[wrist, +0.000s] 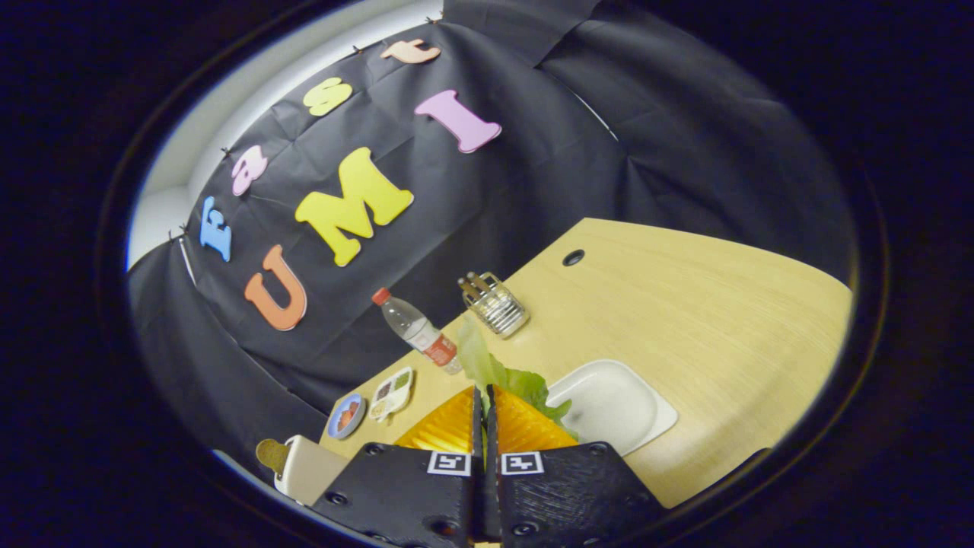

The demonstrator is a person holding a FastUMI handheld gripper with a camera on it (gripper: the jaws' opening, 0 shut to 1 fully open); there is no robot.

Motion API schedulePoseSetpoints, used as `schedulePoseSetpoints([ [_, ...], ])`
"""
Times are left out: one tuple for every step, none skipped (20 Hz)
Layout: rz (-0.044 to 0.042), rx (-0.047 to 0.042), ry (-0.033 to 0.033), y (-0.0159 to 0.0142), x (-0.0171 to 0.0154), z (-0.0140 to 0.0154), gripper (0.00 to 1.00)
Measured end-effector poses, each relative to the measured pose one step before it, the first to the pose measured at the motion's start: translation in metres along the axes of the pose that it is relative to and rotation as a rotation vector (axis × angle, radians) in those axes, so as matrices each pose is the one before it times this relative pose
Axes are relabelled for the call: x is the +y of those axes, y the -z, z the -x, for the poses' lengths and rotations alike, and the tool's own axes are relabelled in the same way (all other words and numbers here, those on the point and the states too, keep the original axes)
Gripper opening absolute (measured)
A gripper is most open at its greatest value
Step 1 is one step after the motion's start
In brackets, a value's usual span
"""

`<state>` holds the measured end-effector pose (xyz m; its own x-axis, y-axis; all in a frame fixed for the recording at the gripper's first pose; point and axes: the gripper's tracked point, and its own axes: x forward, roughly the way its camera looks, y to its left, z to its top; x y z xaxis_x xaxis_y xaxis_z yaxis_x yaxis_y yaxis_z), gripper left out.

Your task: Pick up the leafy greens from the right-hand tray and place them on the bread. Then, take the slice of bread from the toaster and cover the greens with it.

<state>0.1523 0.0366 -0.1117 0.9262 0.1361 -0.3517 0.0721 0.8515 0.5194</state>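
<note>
Our gripper [485, 396] clamped together on the leafy greens [498, 373], leaf's long axis pointing far-left toward the bottle [415, 329], white tray [612, 407] right, label unreadable

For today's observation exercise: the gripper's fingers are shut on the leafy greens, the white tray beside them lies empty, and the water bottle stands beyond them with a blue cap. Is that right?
One detail is wrong. In the gripper view the water bottle has a red cap, not blue. The rest holds: the gripper is shut on the leafy greens, and the white tray lies empty.
</note>
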Motion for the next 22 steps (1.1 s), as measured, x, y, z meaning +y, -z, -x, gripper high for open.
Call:
schedulePoseSetpoints([
  [0.00577,-0.00160,-0.01327,0.00067,0.00741,0.00094,0.00],
  [-0.00555,0.00584,-0.01814,0.00274,0.00970,0.00070,0.00],
  [-0.00996,0.01120,-0.02137,0.00478,0.01125,0.00134,0.00],
  [-0.00937,0.01081,-0.02274,0.00493,0.01200,0.00022,0.00],
  [-0.00546,0.01145,-0.02300,0.00668,0.01249,-0.00080,0.00],
  [-0.00425,0.01151,-0.02517,0.00682,0.01410,-0.00089,0.00],
  [-0.00111,0.01003,-0.02280,0.00762,0.01375,-0.00142,0.00],
  [-0.00212,0.01089,-0.02243,0.00793,0.01327,-0.00211,0.00],
  [-0.00866,0.01433,-0.02604,0.01027,0.01512,-0.00281,0.00],
  [-0.00703,0.01665,-0.02246,0.01124,0.01346,-0.00365,0.00],
  [-0.00541,0.01700,-0.02258,0.01261,0.01252,-0.00570,0.00],
  [0.00044,0.01665,-0.01623,0.01151,0.01020,-0.00776,0.00],
  [-0.00298,0.01880,-0.01737,0.01403,0.00989,-0.00585,0.00],
  [-0.01097,0.01826,-0.02262,0.01269,0.01075,-0.00501,0.00],
  [-0.01001,0.01899,-0.01558,0.01272,0.00766,-0.00546,0.00],
  [-0.00800,0.01425,-0.01155,0.00917,0.00528,-0.00622,0.00],
  [-0.01116,0.01116,-0.01242,0.00853,0.00477,-0.00686,0.00],
  [-0.01847,0.01456,-0.01041,0.00770,0.00271,-0.00551,0.00],
  [-0.02215,0.01907,-0.00559,0.01051,0.00069,-0.00575,0.00],
  [-0.00905,0.01958,0.00320,0.00924,-0.00310,-0.00515,0.00],
  [-0.00078,0.00611,0.01054,0.00592,-0.00602,-0.00156,0.00],
  [0.00629,-0.00071,0.01390,0.00208,-0.00643,-0.00155,0.00],
])
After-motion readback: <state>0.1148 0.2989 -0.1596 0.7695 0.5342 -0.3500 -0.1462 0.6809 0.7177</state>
